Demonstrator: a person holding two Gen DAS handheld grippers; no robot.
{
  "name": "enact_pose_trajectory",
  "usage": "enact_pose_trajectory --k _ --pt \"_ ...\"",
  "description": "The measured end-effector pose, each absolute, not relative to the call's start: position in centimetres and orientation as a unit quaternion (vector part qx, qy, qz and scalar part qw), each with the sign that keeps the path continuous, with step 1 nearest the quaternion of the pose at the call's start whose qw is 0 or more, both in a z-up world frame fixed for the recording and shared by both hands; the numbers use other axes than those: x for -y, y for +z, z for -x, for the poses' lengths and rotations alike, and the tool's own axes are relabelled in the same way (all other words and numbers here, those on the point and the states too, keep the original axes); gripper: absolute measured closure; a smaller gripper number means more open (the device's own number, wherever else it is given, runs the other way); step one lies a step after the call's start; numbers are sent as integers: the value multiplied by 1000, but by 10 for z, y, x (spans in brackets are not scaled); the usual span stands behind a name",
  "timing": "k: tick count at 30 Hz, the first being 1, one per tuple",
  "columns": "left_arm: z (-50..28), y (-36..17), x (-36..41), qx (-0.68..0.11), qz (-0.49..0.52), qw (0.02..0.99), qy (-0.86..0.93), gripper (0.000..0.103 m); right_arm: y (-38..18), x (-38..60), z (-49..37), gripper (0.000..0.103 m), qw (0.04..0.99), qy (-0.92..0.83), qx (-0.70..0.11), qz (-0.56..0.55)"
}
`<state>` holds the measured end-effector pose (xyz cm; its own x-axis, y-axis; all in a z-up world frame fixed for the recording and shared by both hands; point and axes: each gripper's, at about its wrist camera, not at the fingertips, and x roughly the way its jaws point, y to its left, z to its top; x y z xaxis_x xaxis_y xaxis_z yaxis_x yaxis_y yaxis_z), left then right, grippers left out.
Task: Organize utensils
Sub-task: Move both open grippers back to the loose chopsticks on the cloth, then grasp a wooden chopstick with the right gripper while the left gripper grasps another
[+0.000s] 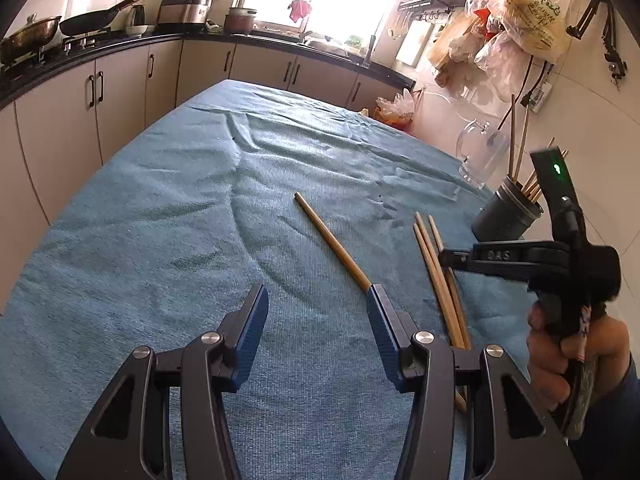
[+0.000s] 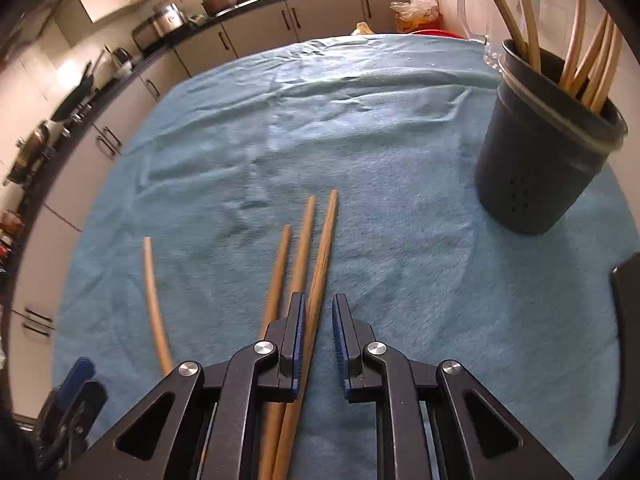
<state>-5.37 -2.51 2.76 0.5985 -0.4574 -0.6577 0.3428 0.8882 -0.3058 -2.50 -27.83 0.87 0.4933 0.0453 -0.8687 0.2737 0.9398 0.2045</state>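
Wrinkled blue cloth (image 1: 168, 208) covers the table — kitchen cabinets (image 1: 60, 104) behind.

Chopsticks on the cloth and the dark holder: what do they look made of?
Chopsticks: probably bamboo or wood, tan, matte, faint lengthwise grain. Holder: likely dark grey plastic, smooth with dull sheen, small drain holes near its base. Cloth: blue terry-like fabric, wrinkled.

Three chopsticks (image 2: 308, 280) near ends hidden under right tool (image 2: 319, 312).
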Motion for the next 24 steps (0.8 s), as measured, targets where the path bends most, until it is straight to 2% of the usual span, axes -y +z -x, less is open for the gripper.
enact_pose_trajectory --k 3,5,15,16,17,20,24 --pt "54 28 26 -391 72 890 -224 53 10 274 15 89 851 -73 -504 -124" --pt "54 27 27 -393 70 890 -223 53 10 275 13 93 851 -75 -508 -115" --pt "36 40 64 -453 66 845 -274 53 14 311 67 96 845 -83 -496 -181" --pt "28 41 75 -471 63 833 -285 56 15 314 72 96 845 -79 -493 -192" --pt "22 40 83 -482 62 825 -290 65 16 317 76 96 845 -76 -490 -201" --pt "8 39 111 -506 38 810 -293 78 21 322 84 96 849 -72 -480 -211" --pt "-6 36 140 -530 19 795 -294 82 25 326 92 96 851 -62 -471 -224"
